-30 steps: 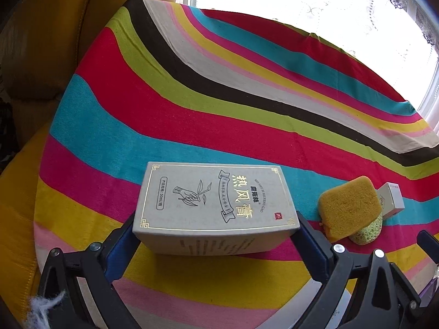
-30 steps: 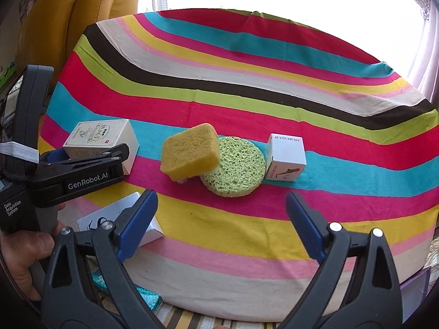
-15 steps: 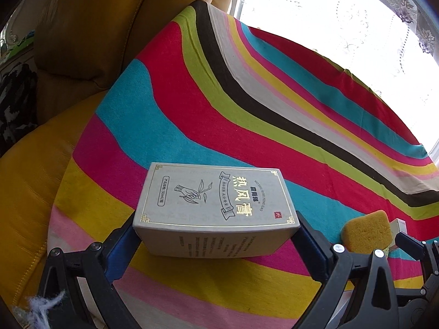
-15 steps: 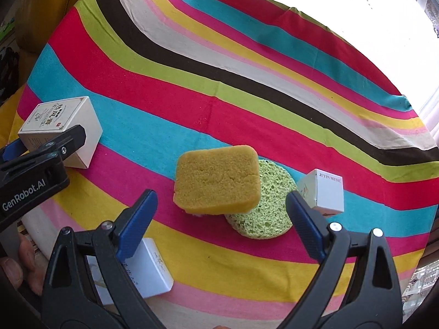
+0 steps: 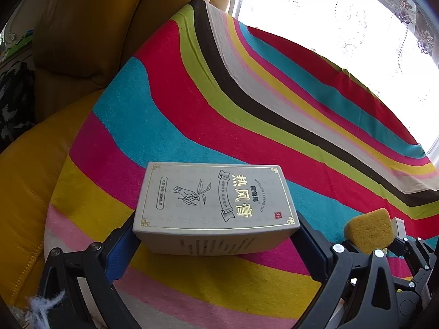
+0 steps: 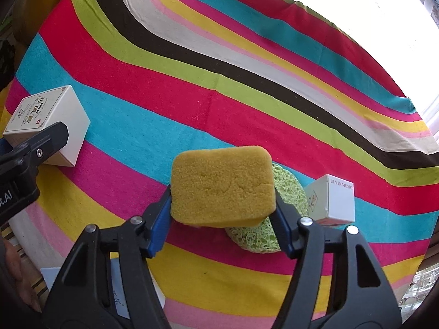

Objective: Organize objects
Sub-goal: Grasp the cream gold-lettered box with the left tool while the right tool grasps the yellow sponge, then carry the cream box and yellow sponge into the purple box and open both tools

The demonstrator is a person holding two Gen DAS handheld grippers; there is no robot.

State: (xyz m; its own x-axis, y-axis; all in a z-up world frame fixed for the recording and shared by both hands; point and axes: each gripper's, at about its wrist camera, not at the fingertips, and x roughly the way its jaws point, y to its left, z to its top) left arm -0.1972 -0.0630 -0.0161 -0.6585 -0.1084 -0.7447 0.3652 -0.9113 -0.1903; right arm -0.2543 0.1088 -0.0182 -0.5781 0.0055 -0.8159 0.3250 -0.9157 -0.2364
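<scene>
My left gripper (image 5: 216, 242) is shut on a grey box with gold Chinese lettering (image 5: 216, 208) and holds it over the near left part of the striped round table (image 5: 247, 104). The box also shows at the left of the right wrist view (image 6: 46, 126). My right gripper (image 6: 222, 219) is shut on a yellow rectangular sponge (image 6: 222, 186), with the blue pads pressed on both its sides. The sponge also shows in the left wrist view (image 5: 369, 230). A round green sponge (image 6: 274, 219) lies on the cloth, partly under the yellow sponge.
A small white cube box marked JI YIN MUSIC (image 6: 333, 200) stands right of the green sponge. Another white box (image 6: 118, 298) lies at the near table edge under my right gripper. A yellow leather armchair (image 5: 68, 41) stands beyond the table's left side. A bright window (image 5: 329, 13) is behind.
My right gripper moved forward and closed on the yellow sponge, which was free between open jaws before. My left gripper carried the grey box further left.
</scene>
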